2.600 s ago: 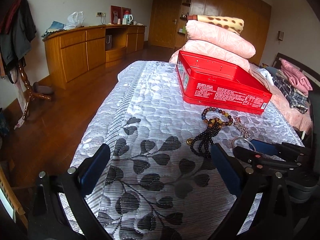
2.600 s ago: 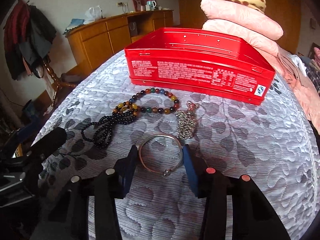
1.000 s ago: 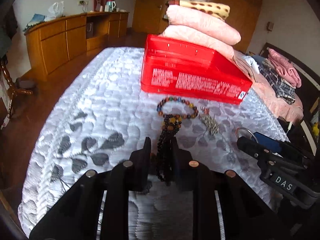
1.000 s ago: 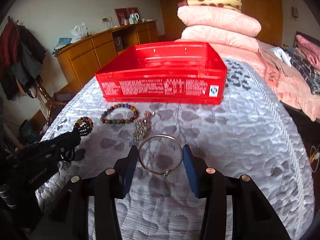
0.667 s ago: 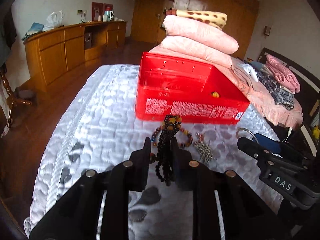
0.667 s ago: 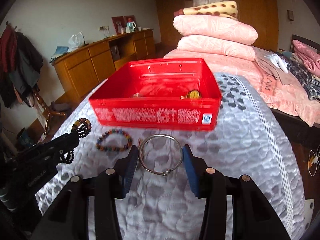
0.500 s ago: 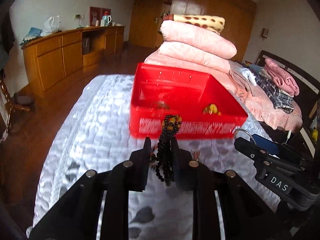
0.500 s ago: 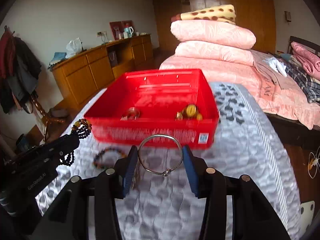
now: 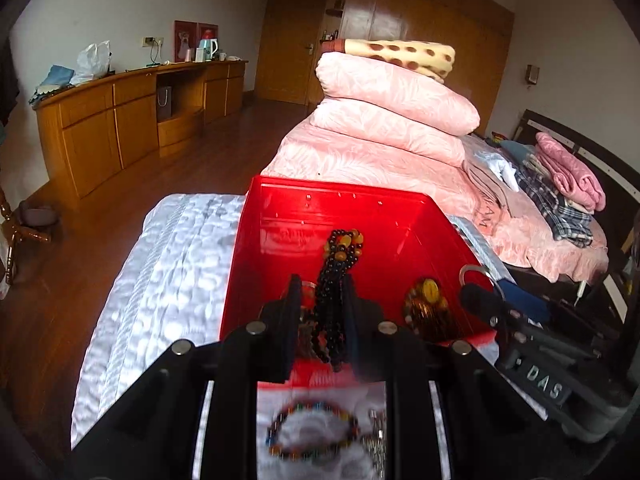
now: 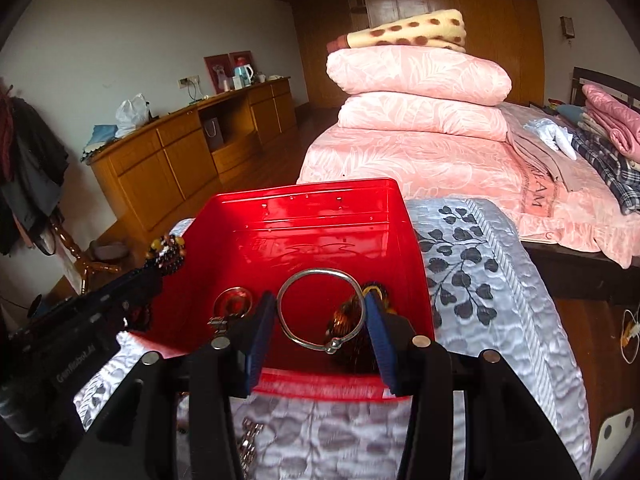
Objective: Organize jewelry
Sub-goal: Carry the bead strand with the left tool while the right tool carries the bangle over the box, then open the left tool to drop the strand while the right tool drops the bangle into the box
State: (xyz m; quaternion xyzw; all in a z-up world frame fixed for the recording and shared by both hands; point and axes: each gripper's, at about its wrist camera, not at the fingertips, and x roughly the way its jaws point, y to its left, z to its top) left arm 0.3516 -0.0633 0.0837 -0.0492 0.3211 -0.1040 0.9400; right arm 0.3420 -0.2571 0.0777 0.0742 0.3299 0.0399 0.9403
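Left wrist: left gripper (image 9: 320,312) pinches glossy black beads (image 9: 334,280); right gripper (image 10: 320,320) clasps thin silver bangle (image 10: 320,308).

A long wooden sideboard (image 9: 132,120) lines the white wall (image 9: 100,12) at ten o'clock; wooden wardrobes (image 9: 400,20) stand at twelve, above brown floorboards (image 9: 192,176).
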